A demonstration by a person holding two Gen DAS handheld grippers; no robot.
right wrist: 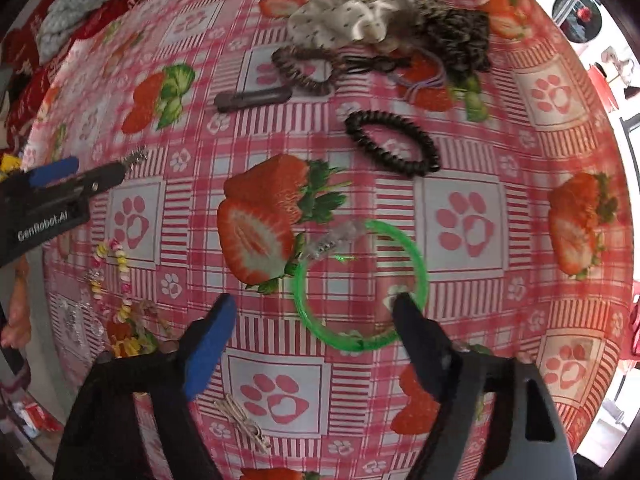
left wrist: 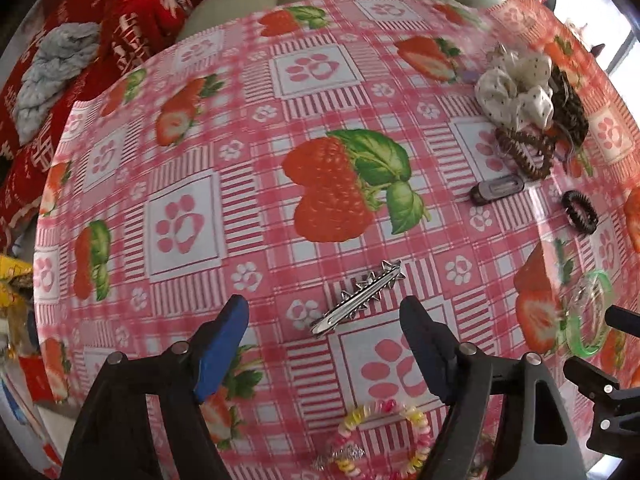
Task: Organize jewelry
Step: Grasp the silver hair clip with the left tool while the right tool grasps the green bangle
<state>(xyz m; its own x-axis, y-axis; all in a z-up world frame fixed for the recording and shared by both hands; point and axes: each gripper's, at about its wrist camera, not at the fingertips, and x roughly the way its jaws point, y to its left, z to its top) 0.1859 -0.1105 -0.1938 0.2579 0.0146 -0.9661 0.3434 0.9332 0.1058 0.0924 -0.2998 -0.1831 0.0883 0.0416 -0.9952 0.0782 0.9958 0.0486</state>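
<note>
On the table, over a pink checked cloth [left wrist: 248, 92] printed with strawberries and paw marks, the left gripper [left wrist: 324, 318] hangs above a silver hair clip with star studs [left wrist: 358, 298]; its jaws stand spread, the clip lying flat on the cloth between the two fingertips, and neither pad touches it; near the bottom of the left wrist view, closer to the gripper's body, lies a pastel coil bracelet [left wrist: 384, 436]; toward the table's far right corner in that view sits a heap of hair ties, a cream dotted scrunchie [left wrist: 516, 88] against a dark patterned scrunchie [left wrist: 570, 104], with a brown coil hair tie [left wrist: 524, 150] just in front of them; near that heap lie a grey flat clip [left wrist: 498, 190] and a small black coil tie [left wrist: 580, 212]; in the right wrist view the right gripper [right wrist: 314, 314] is also spread, hovering over a green bangle [right wrist: 416, 256] that lies flat on the cloth beside a printed strawberry; the dark right finger stands over the bangle's rim, though whether it touches cannot be told, and the blue-padded left finger is clear of the ring; a clear beaded piece [right wrist: 328, 242] rests at the bangle's upper left rim; a pale clip [right wrist: 242, 420] lies near the table's near edge; off the far left edge lie red cushions [left wrist: 152, 16] and a grey cloth [left wrist: 56, 76].
</note>
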